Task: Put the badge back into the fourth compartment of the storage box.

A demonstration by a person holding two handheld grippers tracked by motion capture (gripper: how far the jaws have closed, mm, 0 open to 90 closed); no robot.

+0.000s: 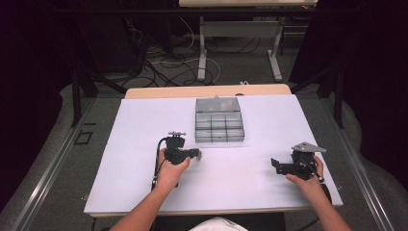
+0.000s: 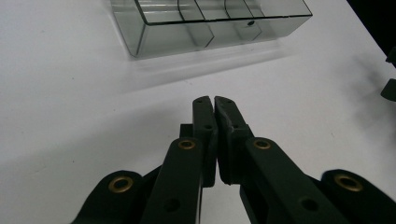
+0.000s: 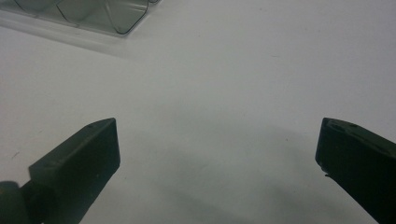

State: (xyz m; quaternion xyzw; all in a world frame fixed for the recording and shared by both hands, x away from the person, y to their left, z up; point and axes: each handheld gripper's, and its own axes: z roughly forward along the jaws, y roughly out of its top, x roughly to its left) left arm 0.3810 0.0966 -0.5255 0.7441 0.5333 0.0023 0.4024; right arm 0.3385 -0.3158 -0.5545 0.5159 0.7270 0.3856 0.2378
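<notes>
Right now, from the high view, I have both tongs resting low over the white table (image 1: 144, 183), with the clear compartment box (image 1: 219, 126) lying near the far middle, its lid flipped back. My left gripper (image 1: 197, 154) sits just short of the box's near left corner and apart from it; my right gripper (image 1: 275, 165) is well off to the right side.

Looking along my left gripper (image 2: 214, 105), the jaws are pressed together with nothing between them, and the box (image 2: 187, 35) lies ahead, its compartments looking empty as far as I can tell.

Along my right gripper (image 3: 217, 144), the jaws are spread wide over bare table, and a corner of the box (image 3: 93, 16) peeks in at the upper left.

I judge I am at the start, before any reach. Next I would need to spread the left jaws and bring one tong up to the box, probably its lid.
</notes>
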